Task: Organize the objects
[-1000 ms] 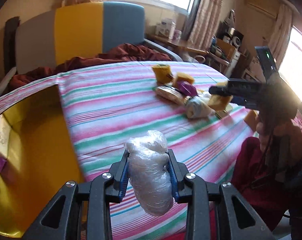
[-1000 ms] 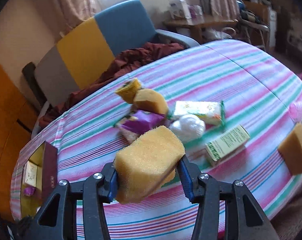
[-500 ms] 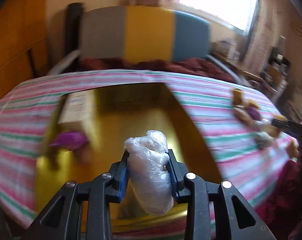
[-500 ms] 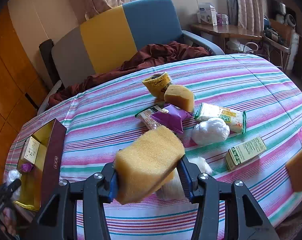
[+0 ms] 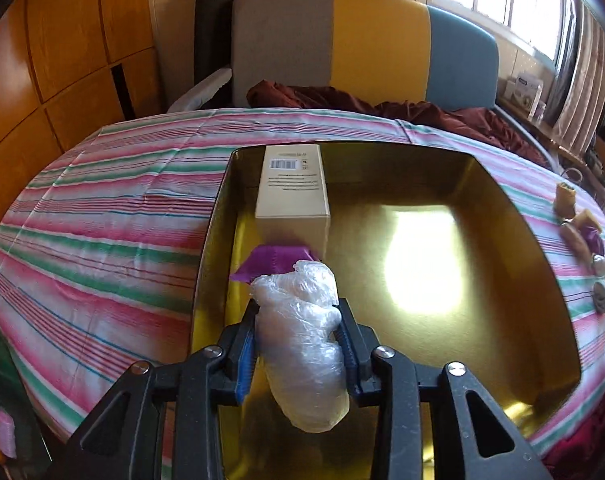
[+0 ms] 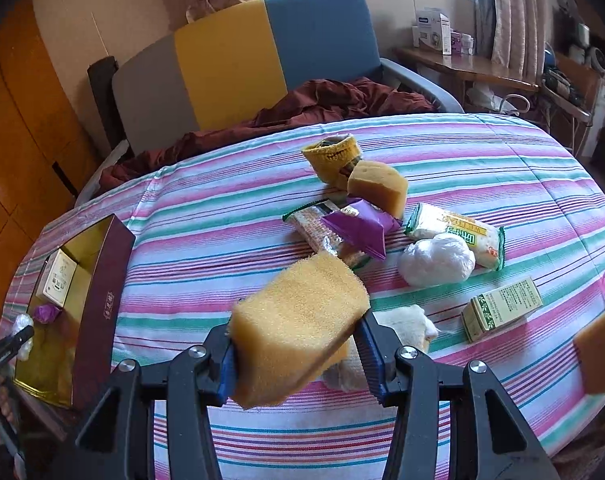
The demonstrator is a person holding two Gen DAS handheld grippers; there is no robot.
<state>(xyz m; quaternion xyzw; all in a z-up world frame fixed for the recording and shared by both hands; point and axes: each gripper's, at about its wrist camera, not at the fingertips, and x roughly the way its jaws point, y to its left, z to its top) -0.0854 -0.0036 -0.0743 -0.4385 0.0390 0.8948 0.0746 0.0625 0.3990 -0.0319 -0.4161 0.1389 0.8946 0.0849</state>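
Note:
My left gripper (image 5: 296, 344) is shut on a crumpled clear plastic bag (image 5: 302, 340) and holds it over the near left part of an open gold-lined box (image 5: 502, 216). A cream carton (image 5: 292, 184) and a purple wrapper (image 5: 274, 262) lie in the box. My right gripper (image 6: 298, 354) is shut on a yellow sponge (image 6: 298, 320) above the striped table. The box (image 6: 98, 292) stands at the table's left edge in the right wrist view, with the left gripper (image 6: 6, 350) over it.
On the striped tablecloth (image 6: 222, 240) lie a purple snack packet (image 6: 358, 226), a biscuit pack (image 6: 314, 228), a second sponge (image 6: 378, 186), a yellow knit piece (image 6: 334, 156), a white bag (image 6: 436, 260), a green carton (image 6: 500, 308) and a sponge (image 6: 600, 354) at right. An armchair (image 5: 362, 48) stands behind.
My left gripper has swung left with the plastic bag, from over the tablecloth to over the gold box. My right gripper holds the sponge and has drawn back slightly.

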